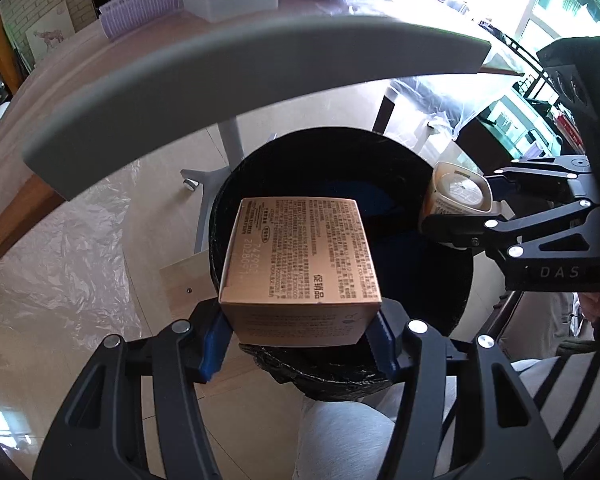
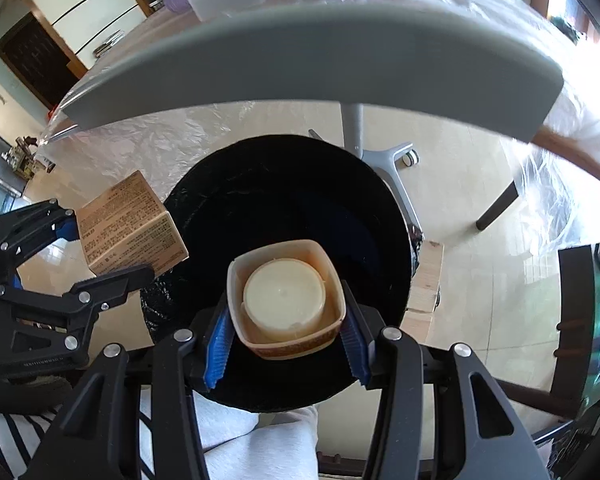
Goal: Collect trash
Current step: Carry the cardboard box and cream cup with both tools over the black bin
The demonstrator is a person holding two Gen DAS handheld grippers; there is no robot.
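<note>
Trash poised above black-lined bin point(image 1: 340, 184).
Left tongs point(image 1: 300, 344) pinching printed carton point(image 1: 304, 248), right tongs point(image 2: 286, 344) clamping cream plastic cup point(image 2: 286, 300); both over bin mouth, below bench point(image 1: 236, 76) edge.

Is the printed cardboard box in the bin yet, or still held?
Still held: the left gripper clamps the cardboard box above the open bin.

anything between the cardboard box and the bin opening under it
Nothing: in the left wrist view the cardboard box hangs in the left gripper over the open mouth of the black bin, with only empty space between.
</note>
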